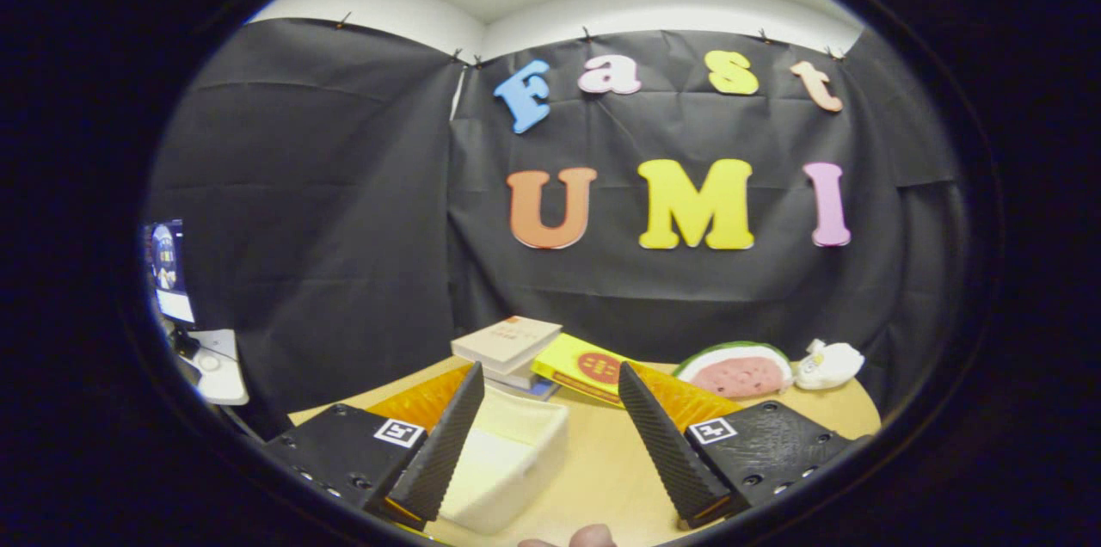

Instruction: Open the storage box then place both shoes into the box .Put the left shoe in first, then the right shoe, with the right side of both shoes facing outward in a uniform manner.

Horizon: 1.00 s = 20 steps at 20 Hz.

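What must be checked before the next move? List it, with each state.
1. Gripper free: ok, fingers spread, gripping nothing.
2. Box found: ok, on the table by the left finger, lower than the fingertips.
3. Box open: ok, its top looks open.
4. Box empty: ok as far as the inside shows.
5. Left shoe located: cannot tell.
6. Books and watermelon toy out of the way: ok, they lie beyond the box.
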{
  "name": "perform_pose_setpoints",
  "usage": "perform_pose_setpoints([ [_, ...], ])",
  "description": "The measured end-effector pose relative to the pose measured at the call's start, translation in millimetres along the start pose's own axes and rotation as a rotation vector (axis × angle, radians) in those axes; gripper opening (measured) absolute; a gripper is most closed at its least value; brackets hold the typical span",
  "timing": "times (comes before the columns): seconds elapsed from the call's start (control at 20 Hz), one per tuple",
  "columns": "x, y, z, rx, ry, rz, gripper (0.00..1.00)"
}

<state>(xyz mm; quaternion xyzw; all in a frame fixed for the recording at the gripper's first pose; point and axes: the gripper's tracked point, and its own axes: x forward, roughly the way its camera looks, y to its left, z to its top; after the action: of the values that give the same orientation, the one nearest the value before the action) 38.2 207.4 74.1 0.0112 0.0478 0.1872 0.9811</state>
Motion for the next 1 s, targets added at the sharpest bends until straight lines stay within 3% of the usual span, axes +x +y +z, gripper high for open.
perform_pose_setpoints([
  [0.2,-30.1,-95.7,-21.3,0.010,0.026,-0.141,0.95],
  [0.4,-42.2,-161.2,-63.8,0.029,0.096,-0.225,0.95],
  [0.8,-22.9,-212.6,-180.0,0.082,0.404,-0.264,0.96],
  [1.0,-10.5,-222.2,-209.8,0.129,0.528,-0.269,0.96],
])
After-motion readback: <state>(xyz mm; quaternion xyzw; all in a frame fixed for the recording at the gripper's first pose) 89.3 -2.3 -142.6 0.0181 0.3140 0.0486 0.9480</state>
